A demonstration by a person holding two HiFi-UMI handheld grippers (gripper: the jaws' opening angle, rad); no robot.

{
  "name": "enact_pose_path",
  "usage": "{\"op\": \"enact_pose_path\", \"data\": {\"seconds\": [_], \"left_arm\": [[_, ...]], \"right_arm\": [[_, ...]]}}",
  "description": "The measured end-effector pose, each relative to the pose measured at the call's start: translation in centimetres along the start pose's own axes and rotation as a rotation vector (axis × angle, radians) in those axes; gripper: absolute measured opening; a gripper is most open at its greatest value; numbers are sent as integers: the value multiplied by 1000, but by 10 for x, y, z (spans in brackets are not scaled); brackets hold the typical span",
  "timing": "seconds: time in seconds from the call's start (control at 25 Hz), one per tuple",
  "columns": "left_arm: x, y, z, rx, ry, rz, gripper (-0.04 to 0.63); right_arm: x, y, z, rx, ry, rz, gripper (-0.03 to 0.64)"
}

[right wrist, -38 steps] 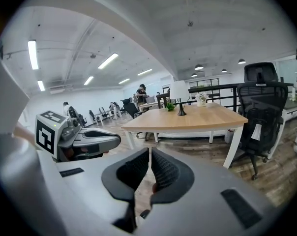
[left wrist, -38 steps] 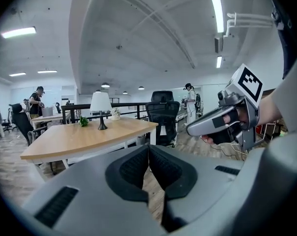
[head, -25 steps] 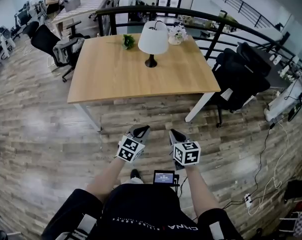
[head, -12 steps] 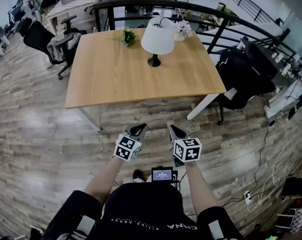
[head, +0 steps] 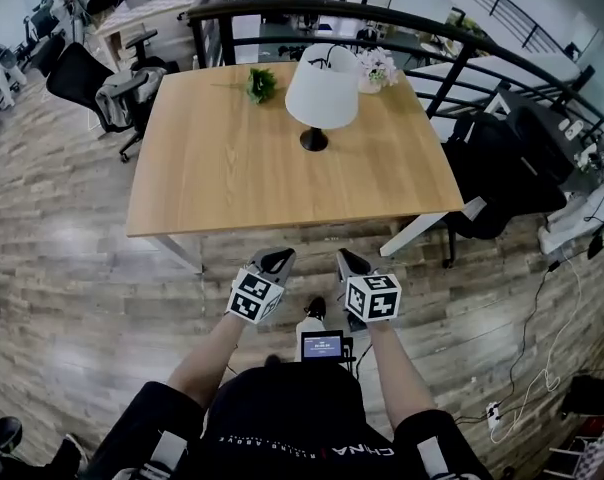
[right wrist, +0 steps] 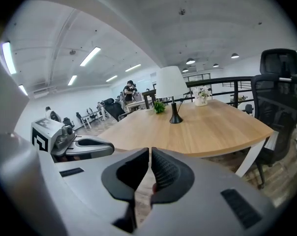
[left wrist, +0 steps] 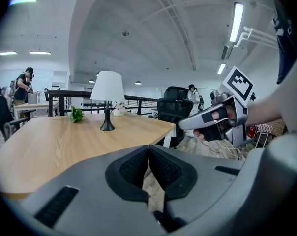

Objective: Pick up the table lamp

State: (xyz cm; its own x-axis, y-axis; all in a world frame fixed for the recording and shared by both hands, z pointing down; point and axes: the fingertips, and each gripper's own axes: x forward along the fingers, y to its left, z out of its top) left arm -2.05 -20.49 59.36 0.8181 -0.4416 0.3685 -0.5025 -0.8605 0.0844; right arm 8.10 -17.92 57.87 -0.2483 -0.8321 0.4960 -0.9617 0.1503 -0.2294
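The table (head: 232, 178) top is pale wood, smooth and matt; the floor (head: 72, 268) is darker plank wood with a sheen. The table lamp (head: 322, 96) has a matt white shade and a black foot. The railing (head: 232, 8) looks like dark metal. The left gripper (left wrist: 148, 149) shell is matt grey plastic, its pads (left wrist: 165, 168) black and ribbed.

Wood table (head: 232, 168) w/ sm. green plant (head: 260, 84), white flowers (head: 377, 66); blk chair (head: 502, 168) just beside.

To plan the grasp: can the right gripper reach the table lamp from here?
Probably not yet. The right gripper hangs short of the table, while the table lamp stands far back on it. Nothing blocks the way.
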Motion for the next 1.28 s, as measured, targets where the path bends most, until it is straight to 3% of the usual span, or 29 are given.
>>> {"op": "enact_pose_path", "data": {"seconds": [0.32,0.72,0.96,1.28], "left_arm": [[87,66,68,1,-9,54,20],[176,104,111,-15,5,130,20],[194,118,115,-27,18,134,20],[200,145,124,9,22,101,20]], "right_arm": [[70,-63,93,-35,-17,59,41],[132,-143,153,-47,-2,120,41],[158,-141,164,-56,9,159,41],[176,-136,183,-64,-6,127,41]]}}
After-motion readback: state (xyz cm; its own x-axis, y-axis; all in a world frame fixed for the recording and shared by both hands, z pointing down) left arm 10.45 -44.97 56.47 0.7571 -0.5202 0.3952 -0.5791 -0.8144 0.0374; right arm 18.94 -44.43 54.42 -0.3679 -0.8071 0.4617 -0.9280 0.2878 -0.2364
